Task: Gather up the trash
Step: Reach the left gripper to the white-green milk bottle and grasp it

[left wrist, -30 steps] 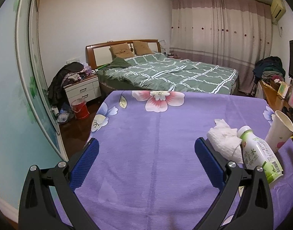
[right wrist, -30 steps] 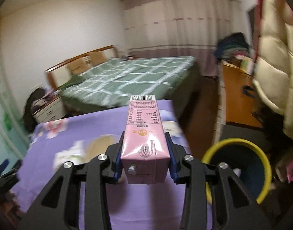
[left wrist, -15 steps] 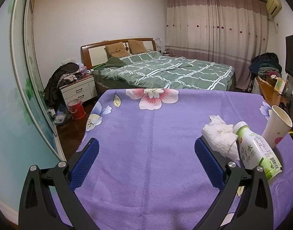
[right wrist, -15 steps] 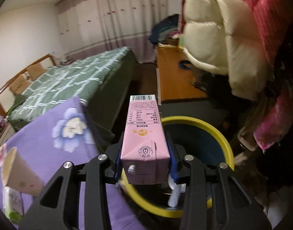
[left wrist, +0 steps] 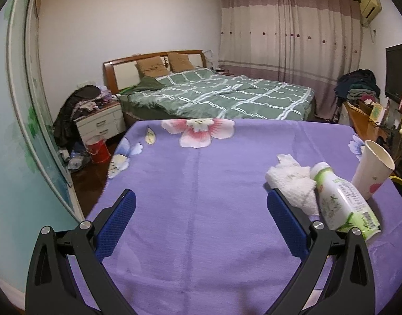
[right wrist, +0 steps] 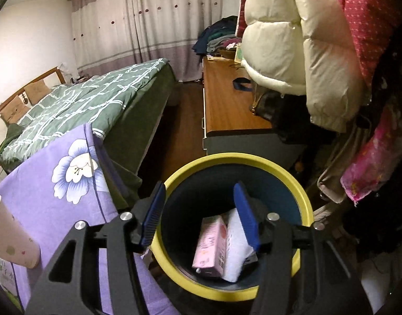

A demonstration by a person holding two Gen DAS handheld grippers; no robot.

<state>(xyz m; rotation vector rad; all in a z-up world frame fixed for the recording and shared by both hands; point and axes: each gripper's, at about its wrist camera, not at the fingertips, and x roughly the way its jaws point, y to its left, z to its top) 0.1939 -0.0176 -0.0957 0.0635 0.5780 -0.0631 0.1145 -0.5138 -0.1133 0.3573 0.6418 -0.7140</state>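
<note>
A pink carton [right wrist: 210, 249] lies inside the yellow-rimmed bin [right wrist: 227, 157], next to a white packet [right wrist: 236, 244]. My right gripper [right wrist: 201, 197] hangs over the bin's mouth with its jaws opening and nothing between the pads. My left gripper [left wrist: 201, 204] stands open above the purple floral tablecloth [left wrist: 201, 178], holding nothing. To its right lie a crumpled white tissue [left wrist: 292, 181] and a tipped green-and-white bottle [left wrist: 342, 202], with a paper cup [left wrist: 372, 168] upright beyond them. That cup [right wrist: 9, 239] also shows at the left edge of the right wrist view.
The bin stands on the floor off the table's right edge, beside a wooden cabinet [right wrist: 227, 99] and hanging coats [right wrist: 306, 39]. A green bed [left wrist: 222, 97] lies beyond the table. A nightstand [left wrist: 101, 123] and red bucket [left wrist: 97, 148] stand at the far left.
My right gripper swung from the table to above the bin, then let go of the pink carton, which dropped into the bin. The left gripper barely moved.
</note>
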